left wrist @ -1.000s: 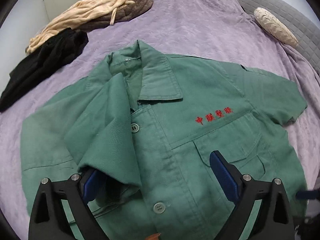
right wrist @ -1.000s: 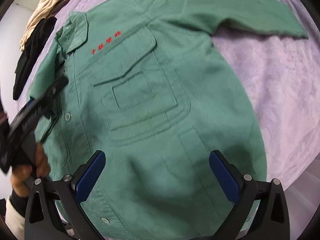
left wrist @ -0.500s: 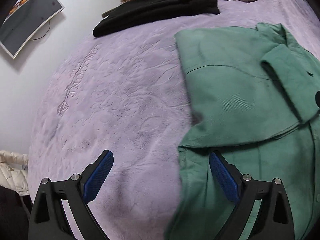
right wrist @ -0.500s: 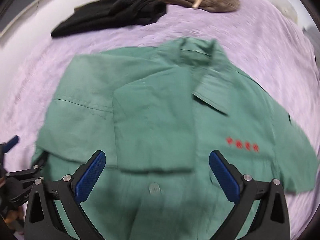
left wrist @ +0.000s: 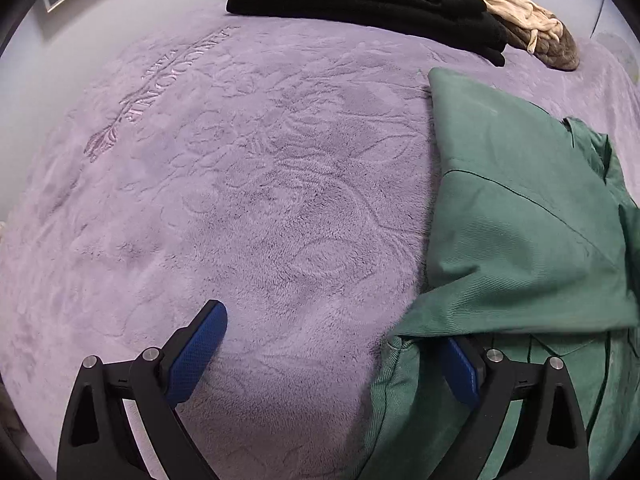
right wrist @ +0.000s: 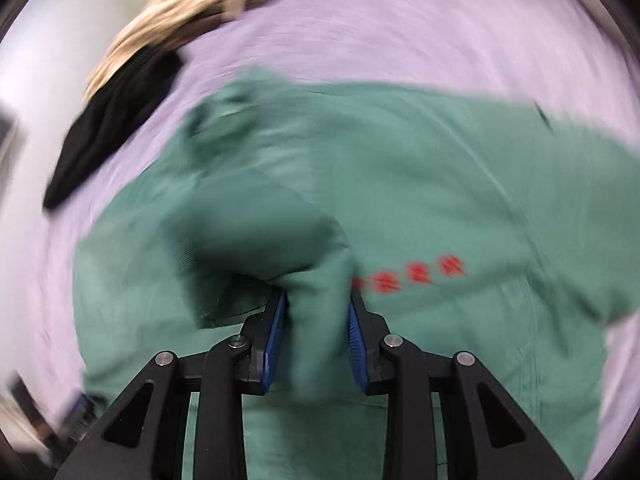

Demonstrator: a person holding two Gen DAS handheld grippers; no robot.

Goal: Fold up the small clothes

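A green work shirt point(right wrist: 420, 184) with red embroidered characters point(right wrist: 412, 274) lies on a purple blanket point(left wrist: 260, 200). One sleeve is folded over the front. My right gripper point(right wrist: 316, 316) is shut on a bunched fold of that sleeve; this view is motion-blurred. In the left wrist view the shirt point(left wrist: 520, 216) fills the right side. My left gripper point(left wrist: 336, 344) is open at the shirt's left edge, its right finger tucked under the fold of cloth and its left finger point(left wrist: 196, 344) over bare blanket.
A black garment point(left wrist: 368, 4) and a beige and brown pile point(left wrist: 500, 4) lie at the far edge of the bed. They also show blurred in the right wrist view, the black garment point(right wrist: 108, 120) at upper left. A wall lies beyond the blanket's left edge.
My right gripper has closed on the folded sleeve and is moving fast. My left gripper has slid its right finger under the shirt's left edge.
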